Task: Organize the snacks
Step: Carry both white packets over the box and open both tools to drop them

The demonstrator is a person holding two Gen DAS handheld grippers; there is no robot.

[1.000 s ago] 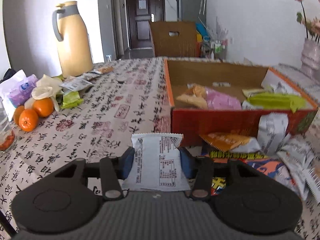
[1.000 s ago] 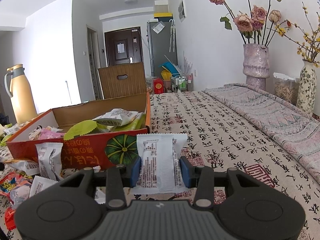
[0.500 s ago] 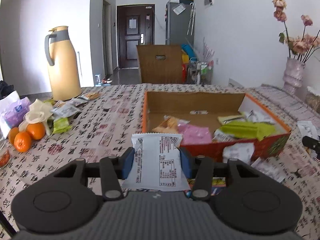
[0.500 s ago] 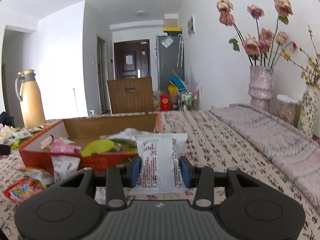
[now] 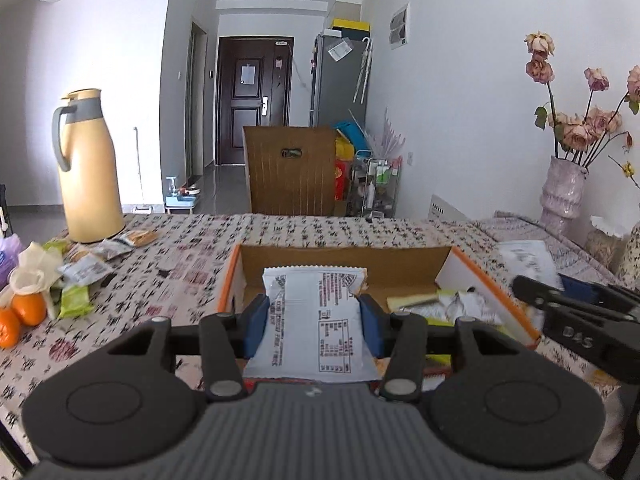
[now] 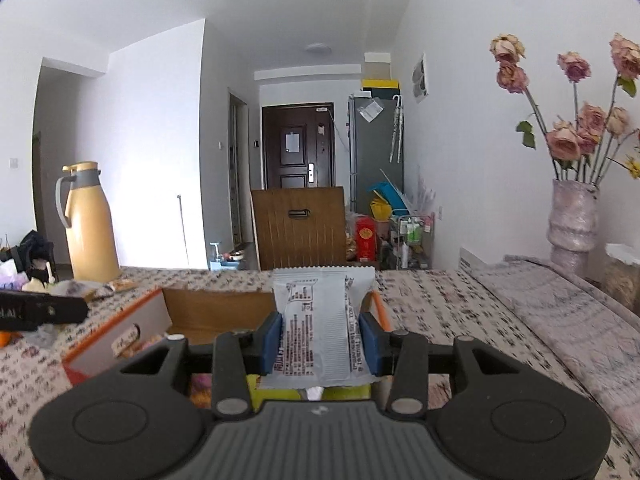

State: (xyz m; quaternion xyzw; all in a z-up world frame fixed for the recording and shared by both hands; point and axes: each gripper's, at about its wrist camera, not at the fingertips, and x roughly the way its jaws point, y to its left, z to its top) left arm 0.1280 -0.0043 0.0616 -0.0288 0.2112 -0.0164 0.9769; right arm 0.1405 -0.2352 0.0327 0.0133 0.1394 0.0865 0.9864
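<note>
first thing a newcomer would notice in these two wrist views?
Each view is dominated by a white snack packet pinched upright between blue jaws: one in the left gripper and one in the right gripper, both raised in front of the orange-rimmed cardboard box that already holds snacks. Next the eye goes to the tall yellow thermos at the far left of the patterned table, and the dried roses in a vase by the right wall.

We see the box (image 5: 492,276) near the table's (image 5: 192,264) middle, with packets (image 5: 448,300) inside along its right wall. Toward the table's far left edge stands the jug (image 5: 90,168), with loose packets (image 5: 92,268) before it and oranges (image 5: 28,308) nearer the left edge. The vase (image 5: 564,196) stands at the far right corner, and a chair (image 5: 292,172) is behind the far edge.
</note>
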